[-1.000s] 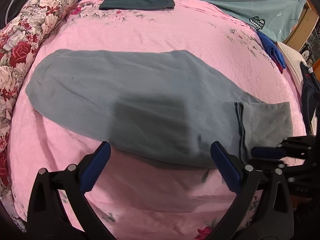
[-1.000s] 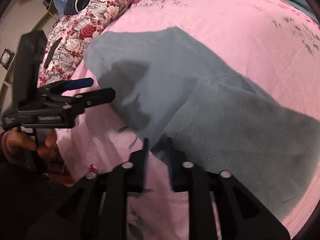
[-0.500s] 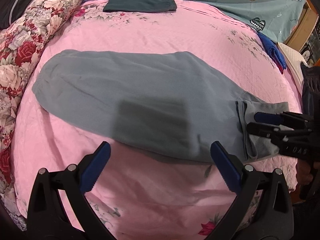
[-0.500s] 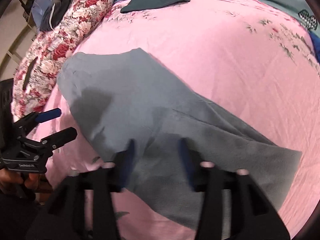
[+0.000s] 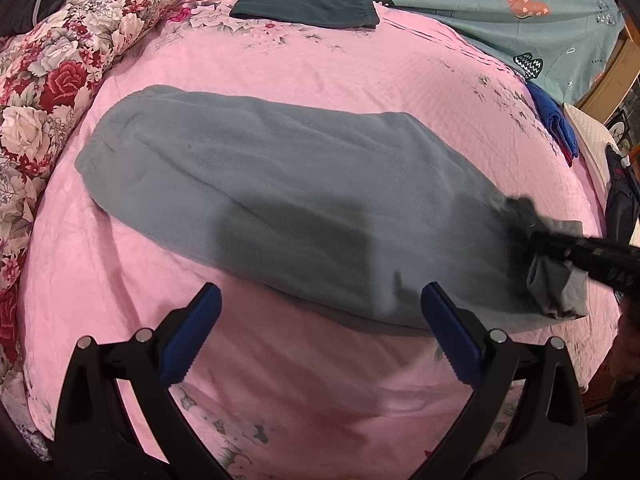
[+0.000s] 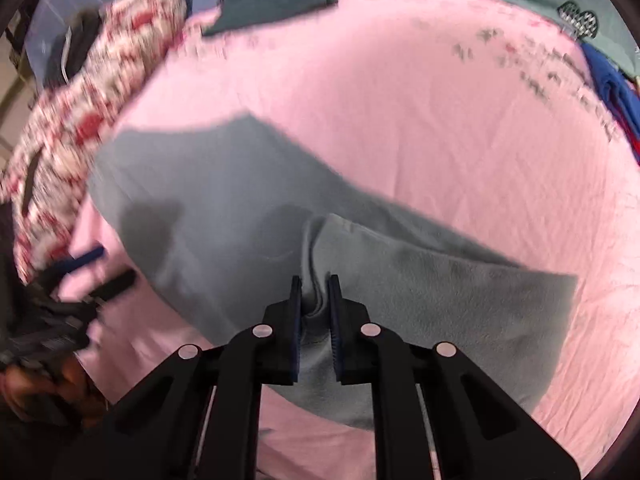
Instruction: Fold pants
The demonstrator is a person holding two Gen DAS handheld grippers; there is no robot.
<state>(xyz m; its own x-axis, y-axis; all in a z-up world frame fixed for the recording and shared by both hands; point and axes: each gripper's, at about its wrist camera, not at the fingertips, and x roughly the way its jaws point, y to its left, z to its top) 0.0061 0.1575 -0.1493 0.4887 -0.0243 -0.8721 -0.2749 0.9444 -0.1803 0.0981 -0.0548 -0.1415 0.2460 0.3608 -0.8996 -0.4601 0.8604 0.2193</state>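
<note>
Grey fleece pants [image 5: 288, 196] lie lengthwise on the pink bedspread [image 5: 320, 64], folded in half along their length. My left gripper [image 5: 320, 320] is open and empty, hovering just before the pants' near edge. My right gripper [image 6: 314, 304] is shut on a fold of the pants [image 6: 400, 292] near one end, and the cloth bunches between its pads. In the left wrist view the right gripper [image 5: 532, 240] shows at the right end of the pants, lifting a crumpled corner.
A floral bolster [image 5: 60, 80] lies along the left of the bed. A folded dark green garment [image 5: 308, 6] sits at the far edge, with a teal quilt [image 5: 480, 12] behind. Blue cloth [image 5: 556, 120] and a dark garment [image 5: 620, 204] lie at the right.
My right gripper opened, moved onto the pants' end and closed on the fabric, bunching it up. My left gripper stayed open and shifted slightly.
</note>
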